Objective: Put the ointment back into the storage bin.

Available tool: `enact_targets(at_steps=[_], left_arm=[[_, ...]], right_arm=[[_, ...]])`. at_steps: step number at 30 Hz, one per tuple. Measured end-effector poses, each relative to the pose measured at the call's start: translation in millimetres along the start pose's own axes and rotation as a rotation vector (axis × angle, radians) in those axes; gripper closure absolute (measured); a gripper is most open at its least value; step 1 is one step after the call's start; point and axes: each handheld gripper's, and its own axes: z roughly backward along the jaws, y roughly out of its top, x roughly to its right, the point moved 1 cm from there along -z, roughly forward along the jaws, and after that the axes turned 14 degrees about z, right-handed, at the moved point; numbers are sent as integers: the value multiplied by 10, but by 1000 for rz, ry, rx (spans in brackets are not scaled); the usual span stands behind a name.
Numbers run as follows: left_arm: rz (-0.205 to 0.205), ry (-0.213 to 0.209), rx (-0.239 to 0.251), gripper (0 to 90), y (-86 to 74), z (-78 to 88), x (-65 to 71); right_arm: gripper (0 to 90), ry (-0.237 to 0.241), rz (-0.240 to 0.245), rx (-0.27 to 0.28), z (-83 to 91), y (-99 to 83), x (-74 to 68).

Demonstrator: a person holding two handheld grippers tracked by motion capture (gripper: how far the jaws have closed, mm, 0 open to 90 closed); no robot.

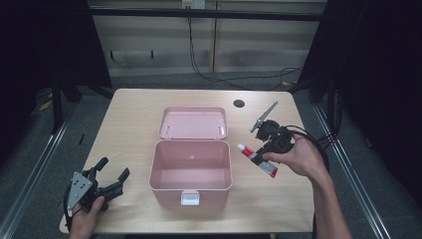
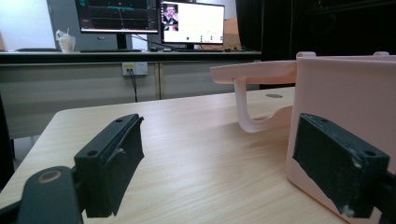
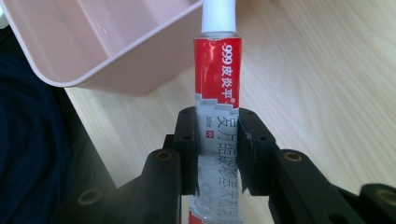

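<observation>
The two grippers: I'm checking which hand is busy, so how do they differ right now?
The right gripper is shut on a red and silver tube; the left gripper stands open with nothing between its jaws. The right gripper is held above the table beside the open pink box; the left sits low at the table's near left corner. Both have black jaws.

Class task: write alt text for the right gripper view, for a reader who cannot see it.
Two black tongs clamp a red and silver ointment tube, its white cap pointing away towards an open pink box. A light wooden table lies beneath.
</observation>
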Motion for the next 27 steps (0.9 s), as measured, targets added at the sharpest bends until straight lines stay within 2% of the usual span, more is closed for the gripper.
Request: enact_targets(at_steps=[10, 15, 20, 27], left_arm=[[-3, 0, -2, 157, 0, 1, -2], [-2, 0, -2, 157, 0, 2, -2], [-2, 1, -2, 157, 0, 1, -1], [-5, 1, -4, 157, 1, 3, -4]], right_arm=[[716, 8, 67, -21, 75, 225, -6], [716, 19, 74, -37, 77, 327, -6], [715, 22, 109, -38, 71, 444, -20], [715, 24, 126, -45, 69, 581, -22]])
